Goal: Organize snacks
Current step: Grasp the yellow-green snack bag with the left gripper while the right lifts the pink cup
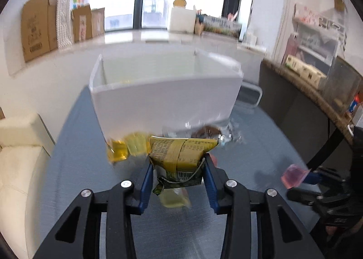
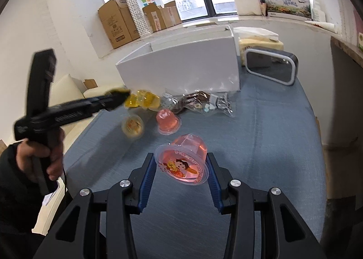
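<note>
Both are loaded but nothing delivered: the left hand-held gripper (image 1: 177,166) clamps a yellow packet (image 1: 181,152), the right hand-held gripper (image 2: 181,168) a pink jelly cup (image 2: 183,163), near the white box (image 2: 181,66); other snacks (image 2: 199,101) remain on the table (image 2: 272,134).

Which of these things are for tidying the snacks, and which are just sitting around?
For the job:
- white box
- yellow packet in the left gripper
- pink jelly cup in the right gripper
- second pink jelly cup
- yellow jelly cups
- brown snack packet

Just lying about:
- cardboard boxes
- grey-rimmed mirror
- cream cushion
</note>
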Action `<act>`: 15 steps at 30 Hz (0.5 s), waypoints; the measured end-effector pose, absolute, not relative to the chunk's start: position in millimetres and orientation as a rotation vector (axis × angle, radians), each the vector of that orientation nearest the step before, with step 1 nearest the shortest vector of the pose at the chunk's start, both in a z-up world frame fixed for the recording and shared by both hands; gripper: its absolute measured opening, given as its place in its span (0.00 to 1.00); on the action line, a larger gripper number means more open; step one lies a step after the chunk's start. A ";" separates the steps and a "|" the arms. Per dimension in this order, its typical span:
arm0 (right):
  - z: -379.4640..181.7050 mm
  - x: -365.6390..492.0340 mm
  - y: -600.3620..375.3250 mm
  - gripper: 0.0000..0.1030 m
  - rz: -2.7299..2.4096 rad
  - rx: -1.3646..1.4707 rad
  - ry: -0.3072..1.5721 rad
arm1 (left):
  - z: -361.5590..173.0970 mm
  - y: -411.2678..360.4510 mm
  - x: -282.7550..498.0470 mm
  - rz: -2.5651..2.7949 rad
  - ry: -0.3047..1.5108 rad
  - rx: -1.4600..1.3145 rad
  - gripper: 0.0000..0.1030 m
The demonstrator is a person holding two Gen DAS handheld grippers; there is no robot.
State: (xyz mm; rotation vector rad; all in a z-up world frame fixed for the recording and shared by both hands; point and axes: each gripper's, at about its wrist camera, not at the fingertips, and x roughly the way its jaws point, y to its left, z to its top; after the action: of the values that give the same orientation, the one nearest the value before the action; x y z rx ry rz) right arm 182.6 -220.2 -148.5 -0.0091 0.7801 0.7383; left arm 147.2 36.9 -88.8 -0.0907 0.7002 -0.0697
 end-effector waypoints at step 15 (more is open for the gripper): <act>-90.0 220.7 -162.0 0.46 0.814 -0.074 0.660 | -33.1 71.9 165.1 -0.041 0.581 -0.115 0.43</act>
State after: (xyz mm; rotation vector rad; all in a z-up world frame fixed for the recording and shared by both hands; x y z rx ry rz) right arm 220.7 -162.0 -90.0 -0.0742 0.6597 0.8144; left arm 165.1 71.9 -33.1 -0.1146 0.5813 -0.0412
